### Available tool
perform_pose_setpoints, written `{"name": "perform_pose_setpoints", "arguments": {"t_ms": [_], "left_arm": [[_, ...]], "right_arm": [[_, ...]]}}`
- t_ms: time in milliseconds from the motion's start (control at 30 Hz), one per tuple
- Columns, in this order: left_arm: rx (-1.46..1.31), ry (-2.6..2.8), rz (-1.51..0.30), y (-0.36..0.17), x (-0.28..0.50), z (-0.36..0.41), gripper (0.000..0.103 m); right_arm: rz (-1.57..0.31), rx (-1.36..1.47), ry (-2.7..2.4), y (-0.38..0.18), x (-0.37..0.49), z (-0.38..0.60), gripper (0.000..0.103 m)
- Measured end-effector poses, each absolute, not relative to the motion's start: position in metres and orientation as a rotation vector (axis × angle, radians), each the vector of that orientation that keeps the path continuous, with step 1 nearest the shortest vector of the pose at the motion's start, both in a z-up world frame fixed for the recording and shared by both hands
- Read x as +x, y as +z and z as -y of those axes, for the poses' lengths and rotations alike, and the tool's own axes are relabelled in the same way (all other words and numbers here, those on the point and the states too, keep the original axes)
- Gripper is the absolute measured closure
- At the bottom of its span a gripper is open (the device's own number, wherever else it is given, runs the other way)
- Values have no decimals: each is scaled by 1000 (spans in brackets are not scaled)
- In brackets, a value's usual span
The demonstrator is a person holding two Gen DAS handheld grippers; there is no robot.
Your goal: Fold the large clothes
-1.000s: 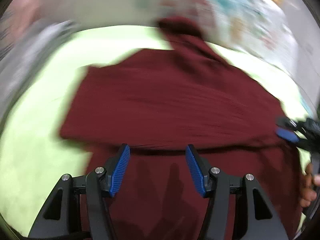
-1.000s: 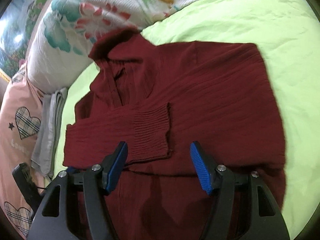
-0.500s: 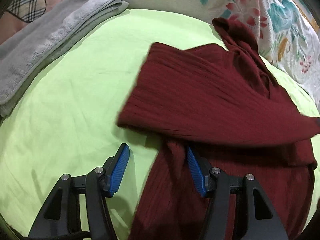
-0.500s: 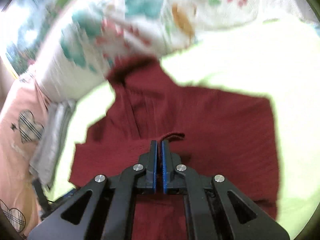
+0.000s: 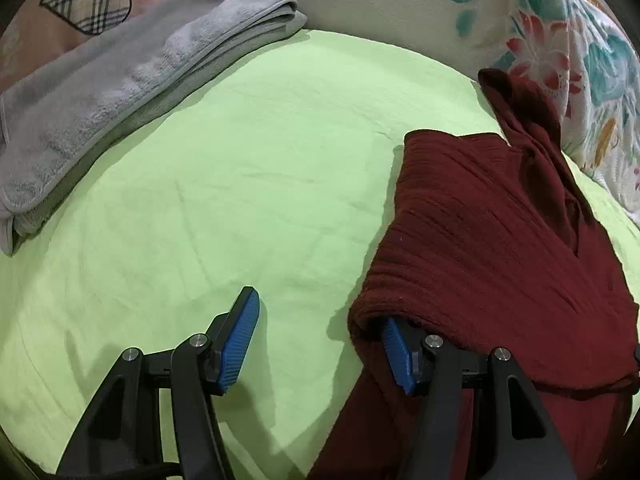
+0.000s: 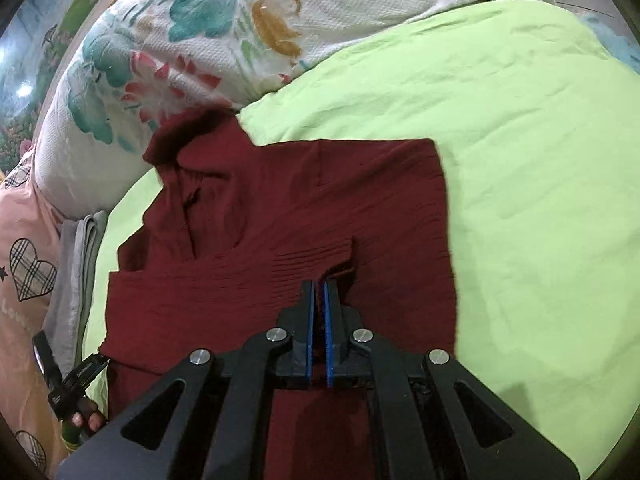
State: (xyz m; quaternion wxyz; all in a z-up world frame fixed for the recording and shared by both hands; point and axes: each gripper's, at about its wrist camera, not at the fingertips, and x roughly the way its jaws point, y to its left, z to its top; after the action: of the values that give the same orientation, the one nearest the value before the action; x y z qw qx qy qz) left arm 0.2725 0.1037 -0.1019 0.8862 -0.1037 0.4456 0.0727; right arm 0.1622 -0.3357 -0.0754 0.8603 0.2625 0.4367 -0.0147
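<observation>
A folded grey towel [image 5: 120, 92] at the far left of the green sheet [image 5: 240, 184] is shown fully only by the L wrist view, the sweater's ribbed cuff [image 6: 316, 260] only by the R view. The left gripper [image 5: 320, 336] is spread wide, one finger [image 5: 396, 354] tucked under the maroon sweater [image 5: 500, 248] edge, the other over bare sheet; the right gripper [image 6: 319, 300] is pressed together, pinching the cuff mid-garment. Bare sheet is seen L and R of the sweater, its collar touching the floral pillow [image 6: 180, 48].

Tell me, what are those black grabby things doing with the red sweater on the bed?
A person is folding a dark red sweater on a green sheet, holding a gripper in each hand. The right gripper is shut on the ribbed sleeve cuff lying across the sweater. The left gripper is open at the sweater's side edge, one finger tucked under the cloth. A folded grey towel lies nearby.
</observation>
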Motion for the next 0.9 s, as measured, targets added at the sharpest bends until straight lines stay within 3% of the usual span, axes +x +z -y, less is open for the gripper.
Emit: {"name": "perform_pose_setpoints", "arguments": {"t_ms": [133,333,433,567,667,767,833,900], "left_arm": [[-237,147,-934,-102,275,-108,42],[-213,130,-955,-94,257,-111,43],[-267,79,-949,-83,235,-113,46],[-209,10,-920,-64,227,-92,44],[-175,-17,-915,-58,233,-80,44],[-192,-42,-931,-58,244,-74,44],[-198,-55,-937,-57,248,-69,44],[-194,-67,-936,-55,255,-62,44]], "right_arm": [[-1001,459,-109,-85,168,334,97],[-872,392,-102,-46,153,321,94],[-922,417,58,-58,166,300,82],[-1044,380,40,-94,182,289,81],[-1035,390,12,-86,180,294,81],[-970,410,56,-66,183,295,68],[-940,412,83,-51,192,294,54],[-910,390,99,-41,204,290,54]]}}
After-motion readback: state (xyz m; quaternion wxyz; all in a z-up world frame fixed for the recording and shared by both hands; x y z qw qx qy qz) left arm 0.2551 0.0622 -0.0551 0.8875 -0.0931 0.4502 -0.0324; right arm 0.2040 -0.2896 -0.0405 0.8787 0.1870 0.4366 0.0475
